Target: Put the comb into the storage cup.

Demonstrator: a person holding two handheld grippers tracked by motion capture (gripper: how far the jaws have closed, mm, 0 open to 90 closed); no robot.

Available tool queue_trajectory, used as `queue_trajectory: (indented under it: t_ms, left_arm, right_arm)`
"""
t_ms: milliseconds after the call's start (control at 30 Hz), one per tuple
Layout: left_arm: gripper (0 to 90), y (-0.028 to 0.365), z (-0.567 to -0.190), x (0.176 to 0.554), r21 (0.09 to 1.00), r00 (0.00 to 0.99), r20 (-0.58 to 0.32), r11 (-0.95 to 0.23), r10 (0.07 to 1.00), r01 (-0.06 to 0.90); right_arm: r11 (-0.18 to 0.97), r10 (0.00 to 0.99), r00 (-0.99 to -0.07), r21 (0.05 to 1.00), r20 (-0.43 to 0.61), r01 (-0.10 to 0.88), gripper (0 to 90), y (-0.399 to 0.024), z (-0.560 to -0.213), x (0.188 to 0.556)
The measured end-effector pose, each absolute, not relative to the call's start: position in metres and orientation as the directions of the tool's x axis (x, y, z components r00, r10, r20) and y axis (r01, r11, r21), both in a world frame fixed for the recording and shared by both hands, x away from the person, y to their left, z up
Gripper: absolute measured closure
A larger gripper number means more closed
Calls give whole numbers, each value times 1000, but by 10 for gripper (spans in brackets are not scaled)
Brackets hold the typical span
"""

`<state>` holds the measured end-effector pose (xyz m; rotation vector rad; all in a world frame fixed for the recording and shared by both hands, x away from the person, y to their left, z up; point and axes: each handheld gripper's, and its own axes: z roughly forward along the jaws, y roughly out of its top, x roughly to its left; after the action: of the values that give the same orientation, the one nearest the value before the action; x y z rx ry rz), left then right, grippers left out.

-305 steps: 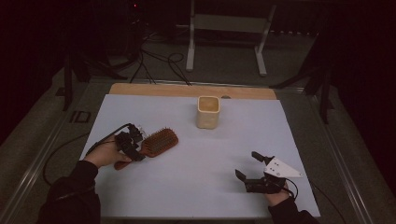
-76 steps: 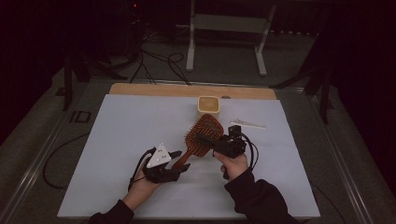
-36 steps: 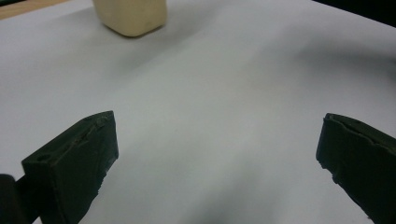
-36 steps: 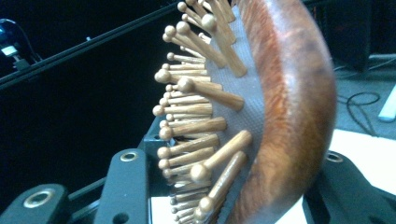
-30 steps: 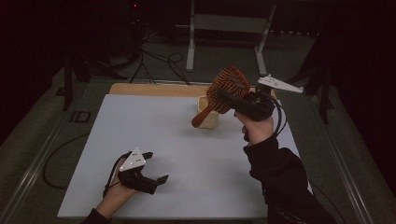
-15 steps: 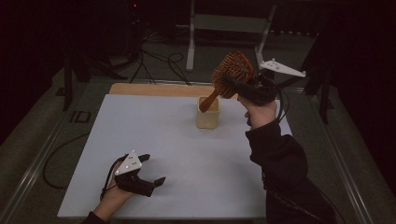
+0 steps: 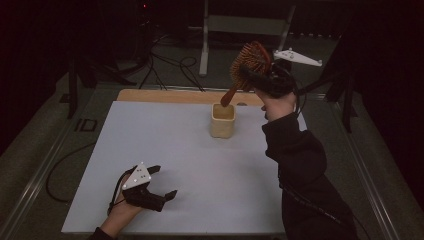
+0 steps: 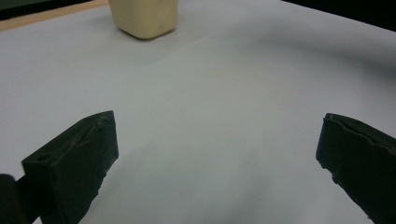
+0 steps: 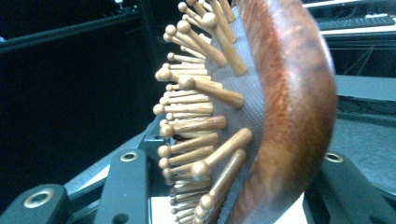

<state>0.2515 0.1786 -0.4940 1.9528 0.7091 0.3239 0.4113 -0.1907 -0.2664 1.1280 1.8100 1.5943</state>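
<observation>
One hairbrush (image 7: 250, 62), pinched at its head in your right gripper (image 7: 267, 80), slants handle-down toward the cup (image 7: 222, 120) just below and left of it, while your left gripper (image 7: 150, 187) rests spread, well apart.

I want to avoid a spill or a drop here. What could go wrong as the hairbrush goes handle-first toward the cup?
1. The hairbrush hangs tilted, its handle tip just above the rim of the cup; it may catch the rim and tip the light-looking cup.
2. The right hand-held gripper clamps the brush head across its pins, so the brush might swivel or slip.
3. The left hand-held gripper rests open, far from the cup, and cannot steady it.
</observation>
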Motion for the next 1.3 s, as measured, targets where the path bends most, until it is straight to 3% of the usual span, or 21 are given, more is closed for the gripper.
queue_trajectory:
  t_ms: [1300]
  left_arm:
    - [0, 179, -497, 251, 881, 798, -64, -343, 599, 327]
  right_arm:
    - [56, 827, -527, 905, 195, 422, 518, -168, -348, 463]
